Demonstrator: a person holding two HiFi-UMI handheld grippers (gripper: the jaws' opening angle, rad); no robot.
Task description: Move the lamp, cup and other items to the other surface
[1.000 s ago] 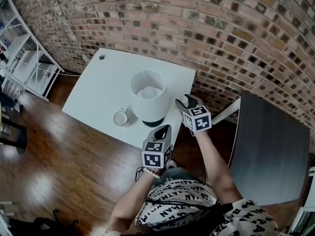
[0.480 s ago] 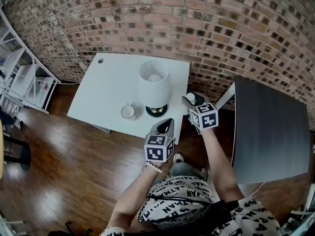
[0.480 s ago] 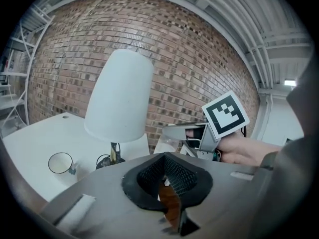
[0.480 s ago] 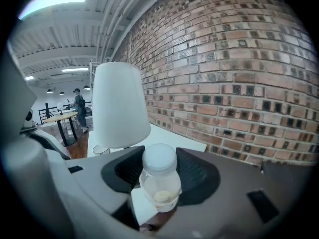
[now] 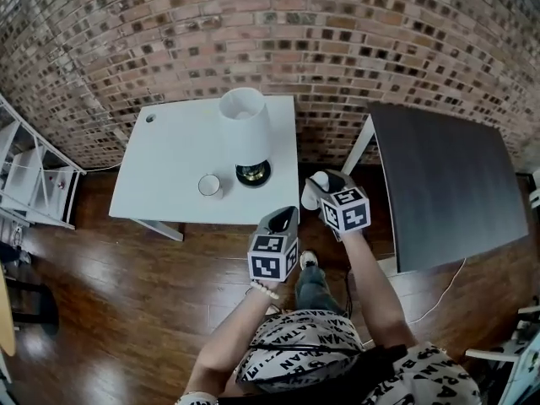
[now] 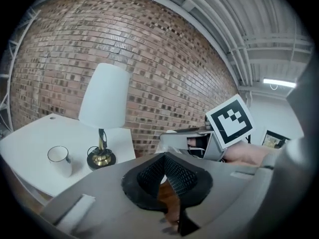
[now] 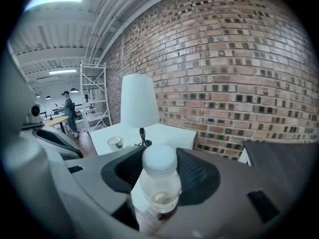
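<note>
Right gripper is pinching the little bottle over the gap between white table and dark table. Carrying step, I'm guessing, needing an upright set-down next. Left gripper is sitting closed, empty.

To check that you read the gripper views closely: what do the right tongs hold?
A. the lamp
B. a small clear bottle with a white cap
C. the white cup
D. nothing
B: in the right gripper view the right tongs grip a small clear bottle with a white cap; the cup and lamp stand on the white table.
</note>
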